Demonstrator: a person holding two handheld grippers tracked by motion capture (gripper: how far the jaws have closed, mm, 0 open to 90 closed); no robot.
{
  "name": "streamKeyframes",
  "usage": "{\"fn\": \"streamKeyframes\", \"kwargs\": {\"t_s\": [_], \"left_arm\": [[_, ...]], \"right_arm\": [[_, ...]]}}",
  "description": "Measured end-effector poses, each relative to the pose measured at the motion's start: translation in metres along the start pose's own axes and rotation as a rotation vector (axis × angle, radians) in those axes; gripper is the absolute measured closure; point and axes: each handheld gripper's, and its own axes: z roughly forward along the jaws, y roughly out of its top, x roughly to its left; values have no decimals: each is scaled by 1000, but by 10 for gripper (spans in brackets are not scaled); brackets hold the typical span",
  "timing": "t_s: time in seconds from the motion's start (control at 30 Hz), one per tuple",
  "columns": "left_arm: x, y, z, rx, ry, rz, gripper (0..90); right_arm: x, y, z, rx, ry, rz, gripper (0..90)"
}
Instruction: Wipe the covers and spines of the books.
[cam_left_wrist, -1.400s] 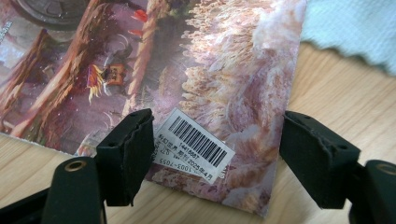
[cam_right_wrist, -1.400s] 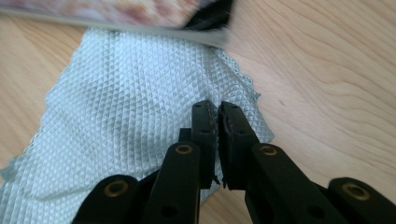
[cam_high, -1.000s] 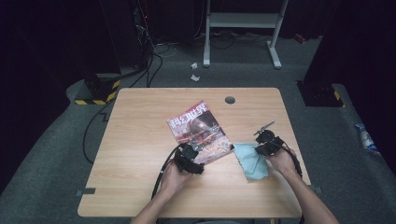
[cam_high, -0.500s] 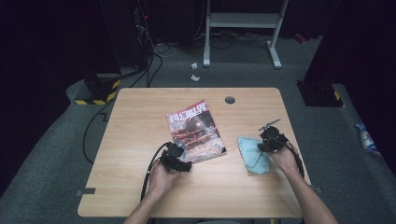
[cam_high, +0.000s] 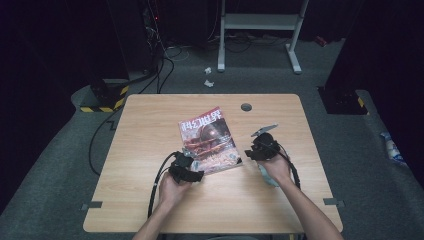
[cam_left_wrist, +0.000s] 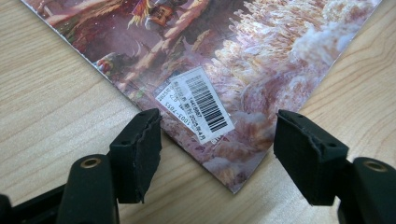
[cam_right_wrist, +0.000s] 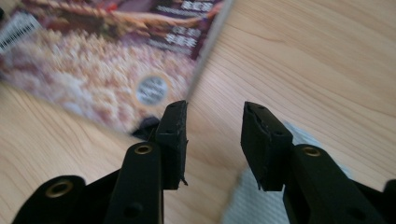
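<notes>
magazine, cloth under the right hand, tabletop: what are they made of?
Magazine: paper with a glossy printed cover, judging by the sheen, the thin page edge and the barcode sticker.
Cloth: pale blue-grey fabric, probably woven or microfibre; a fine matte texture shows, but it is blurred.
Tabletop: light wood-grain surface, likely laminate rather than solid wood; even, smooth, low sheen.

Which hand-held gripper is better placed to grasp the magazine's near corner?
Left. The left hand-held gripper has open jaws on either side of the magazine corner. The right hand-held gripper points beside its edge, above the cloth.
</notes>
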Motion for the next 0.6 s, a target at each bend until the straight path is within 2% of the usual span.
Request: {"fn": "streamKeyframes", "kwargs": {"t_s": [0.07,0.23,0.27,0.3,0.37,0.43,0.53,0.6], "left_arm": [[1,2,0,13,3,14,323],[2,5,2,15,-3,19,325],[2,7,3,15,-2,31,326],[2,8,5,10,-7,24,326],[3,9,6,4,-9,24,327],[3,12,8,7,-8,32,326],[4,18,10,24,-12,42,323],[6,20,12,15,-27,33,321]], "right_arm": [[7,6,14,-2,40,51,590],[14,10,28,37,48,44,586],[16,9,33,56,52,39,586],[17,8,35,65,51,37,588],[18,7,37,76,45,31,597],[18,5,37,58,49,19,624],[17,0,37,47,52,39,634],[17,-2,36,43,50,47,657]]}}
